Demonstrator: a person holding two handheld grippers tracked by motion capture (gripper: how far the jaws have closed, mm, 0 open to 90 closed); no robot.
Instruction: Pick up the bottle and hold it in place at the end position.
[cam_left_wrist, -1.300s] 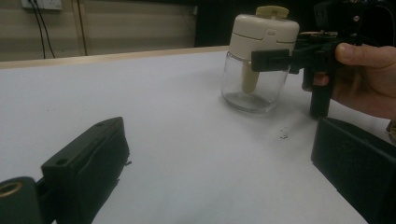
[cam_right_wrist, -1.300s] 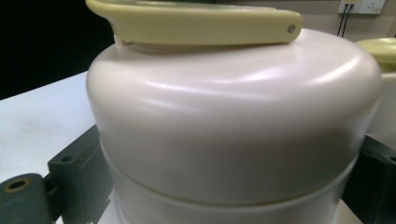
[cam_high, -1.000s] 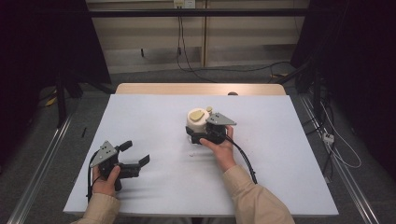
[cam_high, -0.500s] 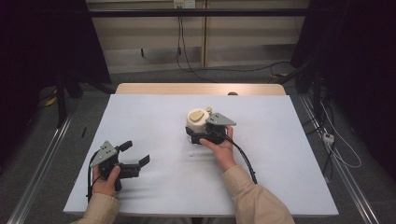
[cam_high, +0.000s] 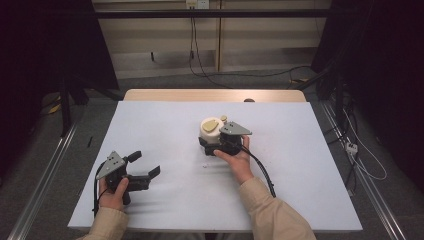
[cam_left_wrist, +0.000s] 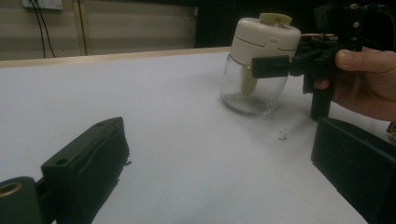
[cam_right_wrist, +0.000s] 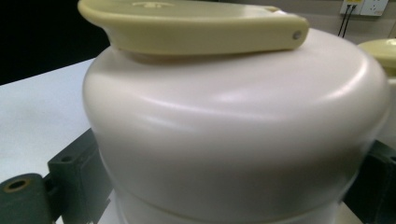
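Looking at the big stuff first: the white table (cam_high: 300, 200) takes up the whole middle of the high view, with a wooden edge along its far side. Next down in size is the glass jar (cam_left_wrist: 254, 88) with its cream lid (cam_left_wrist: 266, 39), standing upright just above the center of the frame. On top of that lid there's a yellowish flip tab (cam_right_wrist: 196, 23), lying flat from what I can see.

Progress-wise, I'd say this is early days. The right gripper (cam_high: 216, 142) has its jaws pressed in on the lid from both sides, so the grab looks done, but the jar is sitting on the table and the lid seems fully on. Whatever comes after (lifting, twisting, flipping that tab) looks not yet begun.

The left gripper (cam_high: 145, 165) sits in the lower left of the high view, well apart from the jar, jaws spread wide and holding nothing. From its own camera the jar is up in the upper right, off past its right jaw.

Smallest thing: a tiny speck (cam_high: 204, 165) on the table just below the jar. Can't tell what it is.
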